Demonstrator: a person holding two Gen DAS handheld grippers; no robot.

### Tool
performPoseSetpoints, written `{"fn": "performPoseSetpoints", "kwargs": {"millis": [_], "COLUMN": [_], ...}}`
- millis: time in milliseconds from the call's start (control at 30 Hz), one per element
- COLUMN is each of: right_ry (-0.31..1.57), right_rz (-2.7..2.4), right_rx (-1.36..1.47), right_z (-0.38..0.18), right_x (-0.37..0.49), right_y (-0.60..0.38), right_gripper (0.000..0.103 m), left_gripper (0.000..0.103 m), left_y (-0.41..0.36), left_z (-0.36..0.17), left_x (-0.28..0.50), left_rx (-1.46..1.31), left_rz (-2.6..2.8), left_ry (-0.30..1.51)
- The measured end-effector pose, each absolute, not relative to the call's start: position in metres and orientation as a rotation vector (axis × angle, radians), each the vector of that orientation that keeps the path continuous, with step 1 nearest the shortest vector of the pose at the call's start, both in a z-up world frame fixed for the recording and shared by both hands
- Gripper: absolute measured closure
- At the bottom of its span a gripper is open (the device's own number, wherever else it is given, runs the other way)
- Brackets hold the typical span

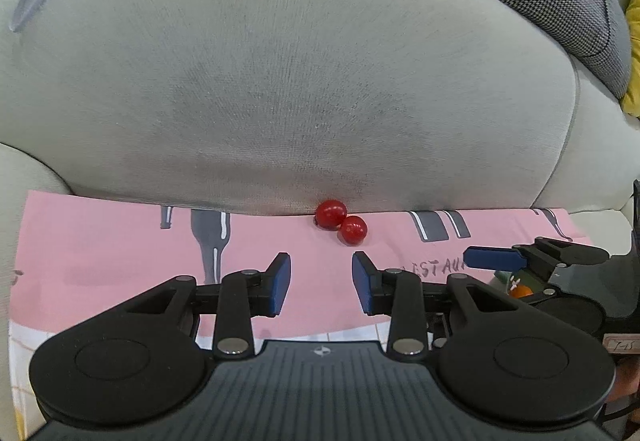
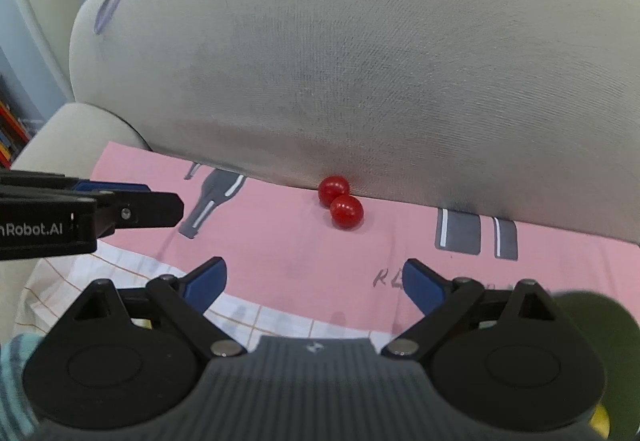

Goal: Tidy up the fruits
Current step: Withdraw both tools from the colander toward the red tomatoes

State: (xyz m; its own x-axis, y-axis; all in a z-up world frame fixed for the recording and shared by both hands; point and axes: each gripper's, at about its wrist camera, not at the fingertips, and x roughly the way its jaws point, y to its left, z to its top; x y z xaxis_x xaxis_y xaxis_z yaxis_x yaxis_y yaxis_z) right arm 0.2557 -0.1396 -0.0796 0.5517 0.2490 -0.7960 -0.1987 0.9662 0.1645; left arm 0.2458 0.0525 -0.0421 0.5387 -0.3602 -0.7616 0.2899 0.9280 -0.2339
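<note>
2 cherries, touching at the cushion foot, are seen dead ahead of both empty, parted grippers, left nearer, right wider.

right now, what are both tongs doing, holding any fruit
Left tongs: open, narrow gap, holding nothing.
Right tongs: open wide, holding nothing.
The two red fruits lie untouched ahead.
</note>
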Motion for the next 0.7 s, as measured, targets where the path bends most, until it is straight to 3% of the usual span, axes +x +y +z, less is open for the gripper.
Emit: {"fn": "performPoseSetpoints", "kwargs": {"millis": [100, 700], "right_ry": [0.967, 1.014], "right_rz": [0.272, 0.289], "right_rx": [0.03, -0.06], "right_z": [-0.088, -0.136], "right_x": [0.269, 0.342], "right_y": [-0.137, -0.13], "right_gripper": [0.012, 0.048], "left_gripper": [0.062, 0.062], "left_y": [0.051, 0.055], "left_z": [-0.05, -0.101], "left_x": [0.256, 0.305], "left_rx": [-0.097, -0.207], "left_rz": [-0.395, -0.409], "left_ry": [0.935, 0.988]}}
